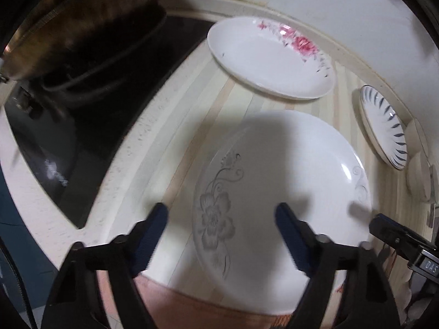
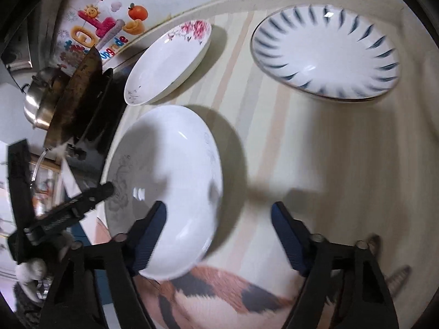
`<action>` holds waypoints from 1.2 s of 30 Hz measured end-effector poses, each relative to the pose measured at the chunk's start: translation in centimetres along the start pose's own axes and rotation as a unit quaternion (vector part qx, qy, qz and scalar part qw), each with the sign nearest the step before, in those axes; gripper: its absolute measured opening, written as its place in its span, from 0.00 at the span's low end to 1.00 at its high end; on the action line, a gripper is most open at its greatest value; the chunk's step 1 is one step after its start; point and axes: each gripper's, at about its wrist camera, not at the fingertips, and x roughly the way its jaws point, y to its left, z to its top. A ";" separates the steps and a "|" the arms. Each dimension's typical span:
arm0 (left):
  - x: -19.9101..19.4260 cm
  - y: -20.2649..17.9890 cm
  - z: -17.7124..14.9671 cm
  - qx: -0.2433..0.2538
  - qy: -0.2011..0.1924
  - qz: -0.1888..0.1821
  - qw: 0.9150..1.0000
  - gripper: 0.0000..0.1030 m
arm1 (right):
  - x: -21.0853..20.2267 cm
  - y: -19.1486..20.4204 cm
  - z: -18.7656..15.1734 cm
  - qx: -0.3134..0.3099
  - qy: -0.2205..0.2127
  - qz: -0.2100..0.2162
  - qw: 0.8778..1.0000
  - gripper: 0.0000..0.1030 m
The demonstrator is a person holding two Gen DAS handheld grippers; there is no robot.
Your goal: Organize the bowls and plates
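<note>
Plates lie spread over the striped surface (image 2: 315, 148) before us — three of them, all right side up. Nearest is the white plate with the grey flower (image 1: 277, 192), resting flat beside the dark cooktop (image 1: 90, 126). Behind it, near the wall, sits the plate with pink roses (image 1: 269, 57), and off to the right lies the plate with blue dashes (image 2: 326, 52), well apart from the other two.

Our left hand-held gripper (image 1: 222, 233) hangs over the grey-flower plate's left rim; its jaws stand apart, one dark-blue pad (image 1: 153, 235) outside the rim and the other above the plate's bowl. We cannot tell whether either pad touches the china. Our right hand-held gripper (image 2: 219, 233) straddles the same plate's right rim — jaws apart, its left pad over the plate and its right pad over bare surface, with nothing clamped.

From the right wrist view we see the left hand-held gripper reaching in from the far side of the plate. A worn pan (image 1: 82, 27) and a steel pot (image 2: 38, 104) stand on the cooktop.
</note>
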 end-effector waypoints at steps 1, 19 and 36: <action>0.4 0.1 0.1 -0.003 0.003 -0.009 1.000 0.58 | 0.7 0.0 0.4 0.004 0.007 0.007 1.000 0.58; -0.2 -1.9 0.4 -0.011 -0.011 -0.043 0.999 0.40 | 0.9 -0.9 0.4 0.017 0.015 0.041 0.999 0.22; -1.6 -15.3 -5.4 0.096 0.013 -0.105 0.990 0.40 | -10.2 -11.3 -7.3 0.092 -0.031 -0.020 0.995 0.22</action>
